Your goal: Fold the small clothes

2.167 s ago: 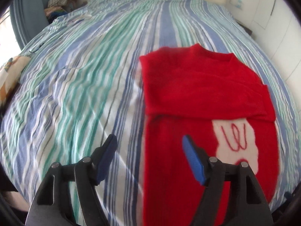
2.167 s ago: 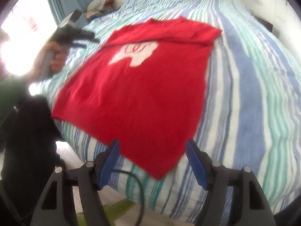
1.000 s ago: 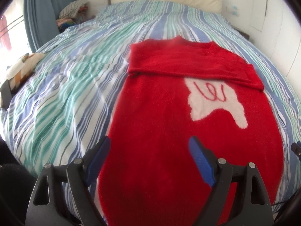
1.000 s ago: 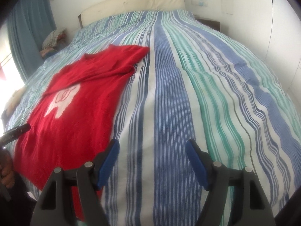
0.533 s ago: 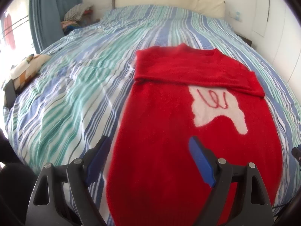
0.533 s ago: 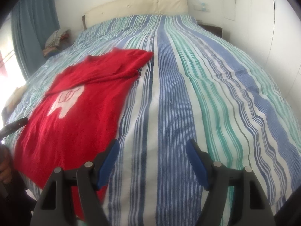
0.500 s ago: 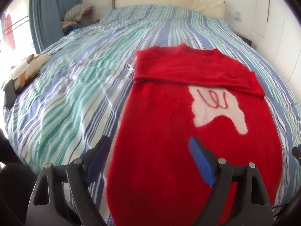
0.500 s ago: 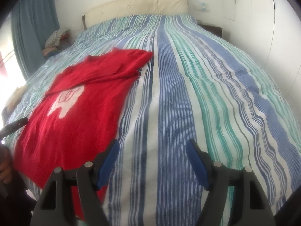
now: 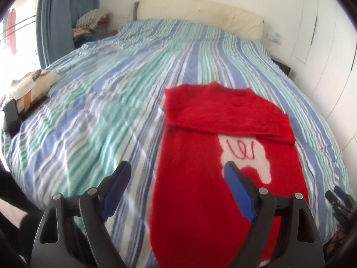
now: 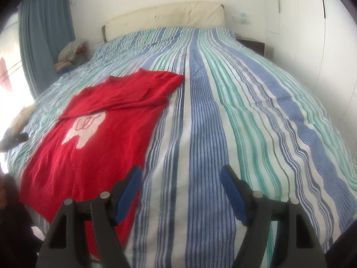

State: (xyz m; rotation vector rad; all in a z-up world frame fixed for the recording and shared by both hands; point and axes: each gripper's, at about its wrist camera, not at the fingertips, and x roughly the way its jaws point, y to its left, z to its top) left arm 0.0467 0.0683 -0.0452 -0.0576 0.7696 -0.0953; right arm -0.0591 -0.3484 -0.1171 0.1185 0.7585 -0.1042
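A red sweater [image 9: 223,138] with a white patch lies flat on the striped bed, both sleeves folded across its chest. In the left wrist view my left gripper [image 9: 176,174] hangs open above the sweater's near left edge, holding nothing. The right wrist view shows the same sweater [image 10: 93,134] to the left, and my right gripper [image 10: 180,181] stands open over bare bedspread just right of its hem. The right gripper's tip [image 9: 340,201] peeks in at the lower right of the left wrist view.
The blue, green and white striped bedspread [image 10: 245,111] covers a wide bed with a cream headboard [image 9: 200,15]. A patterned cushion [image 9: 29,87] lies at the left edge. Piled clothes [image 9: 89,26] and a blue curtain [image 9: 58,17] stand beyond it.
The left gripper has risen and drawn back, so the sweater looks smaller and lower in its view. The right gripper has hardly moved. Both stay open.
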